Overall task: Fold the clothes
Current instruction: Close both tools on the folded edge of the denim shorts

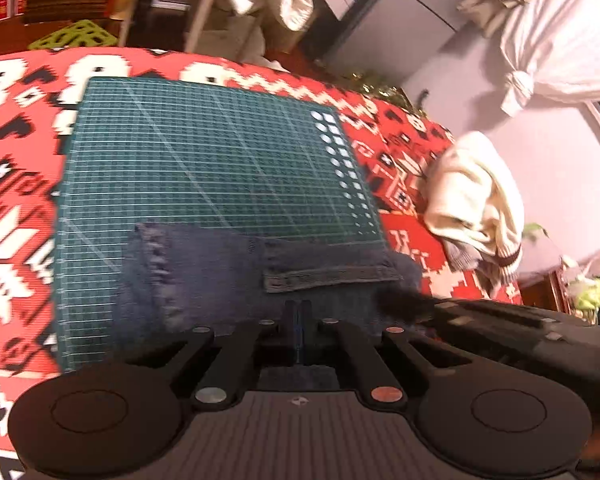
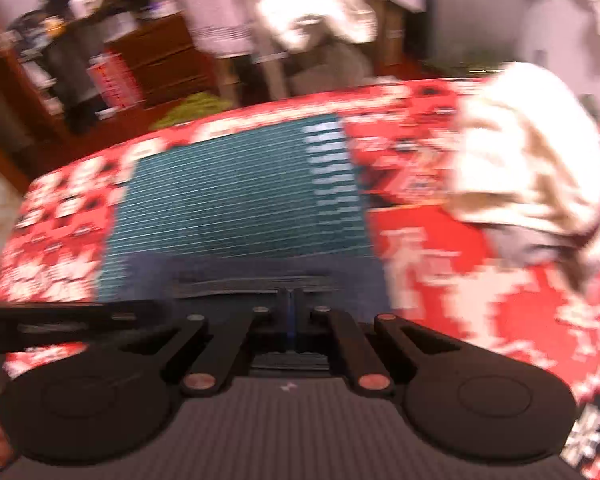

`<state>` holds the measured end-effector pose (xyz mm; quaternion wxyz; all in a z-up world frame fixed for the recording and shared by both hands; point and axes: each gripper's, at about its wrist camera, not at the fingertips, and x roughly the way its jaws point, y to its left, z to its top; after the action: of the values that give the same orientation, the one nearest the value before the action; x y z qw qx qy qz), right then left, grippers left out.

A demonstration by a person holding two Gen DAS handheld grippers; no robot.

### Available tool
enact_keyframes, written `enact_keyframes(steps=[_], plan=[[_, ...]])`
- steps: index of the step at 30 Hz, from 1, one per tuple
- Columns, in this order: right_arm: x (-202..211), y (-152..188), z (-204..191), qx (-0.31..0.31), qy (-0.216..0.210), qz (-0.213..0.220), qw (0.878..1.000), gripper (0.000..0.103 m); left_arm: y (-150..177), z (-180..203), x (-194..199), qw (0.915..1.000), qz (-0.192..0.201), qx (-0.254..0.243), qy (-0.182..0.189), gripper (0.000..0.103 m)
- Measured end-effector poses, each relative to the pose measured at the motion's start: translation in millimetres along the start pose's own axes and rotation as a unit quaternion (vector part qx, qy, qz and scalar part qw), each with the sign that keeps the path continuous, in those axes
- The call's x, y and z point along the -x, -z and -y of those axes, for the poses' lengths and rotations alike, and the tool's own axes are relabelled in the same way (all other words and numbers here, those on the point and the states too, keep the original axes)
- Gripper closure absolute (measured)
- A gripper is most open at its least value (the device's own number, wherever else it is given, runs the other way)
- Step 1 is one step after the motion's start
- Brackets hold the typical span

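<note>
With both the left tool (image 1: 300, 312) and the right tool (image 2: 290, 300) clamped shut on the near edge of the dark denim garment (image 1: 204, 264) lying on the green cutting mat (image 1: 204, 152), uneven travel risks a skewed fold or slipped hem.

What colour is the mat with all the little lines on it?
The mat is dark teal-green with a white grid, sharpest in the left wrist view.
</note>
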<state>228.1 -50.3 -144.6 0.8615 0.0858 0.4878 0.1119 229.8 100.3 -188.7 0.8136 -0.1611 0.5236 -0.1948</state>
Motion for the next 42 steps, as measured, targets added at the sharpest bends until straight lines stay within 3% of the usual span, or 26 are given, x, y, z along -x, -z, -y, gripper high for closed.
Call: enact_keyframes(steps=[3, 9, 16, 21, 26, 30, 34, 39, 42], plan=[[-18, 2, -16, 0.007, -0.029, -0.019, 0.999, 0.102, 2, -1, -11, 0.9999, -0.006, 0.003, -0.011, 0.103], [-43, 10, 0, -0.027, -0.017, -0.036, 0.999, 0.103, 7, -16, -14, 0.9998, -0.007, 0.011, -0.014, 0.100], [-25, 17, 41, -0.045, 0.030, -0.025, 0.998, 0.103, 9, -35, 2, 0.9996, -0.004, 0.016, -0.025, 0.100], [-6, 20, 60, -0.076, 0.078, -0.020, 0.994, 0.103, 8, -27, 17, 0.9994, -0.002, 0.011, -0.032, 0.103], [20, 25, 35, -0.054, 0.013, -0.016, 0.998, 0.103, 21, -13, 25, 0.9996, -0.018, 0.019, 0.008, 0.103], [9, 35, 8, -0.036, -0.023, -0.048, 0.998, 0.103, 35, -10, 12, 0.9989, -0.047, 0.007, 0.003, 0.103], [-6, 45, 6, -0.040, -0.014, -0.059, 0.997, 0.103, 45, -22, 3, 0.9985, -0.054, 0.003, -0.005, 0.100], [-5, 50, 30, -0.044, -0.003, -0.057, 0.997, 0.103, 54, -27, 9, 0.9978, -0.062, -0.023, 0.001, 0.100], [2, 48, 39, -0.027, 0.026, -0.058, 0.998, 0.103, 56, -29, 13, 0.9978, -0.064, -0.016, -0.007, 0.100]])
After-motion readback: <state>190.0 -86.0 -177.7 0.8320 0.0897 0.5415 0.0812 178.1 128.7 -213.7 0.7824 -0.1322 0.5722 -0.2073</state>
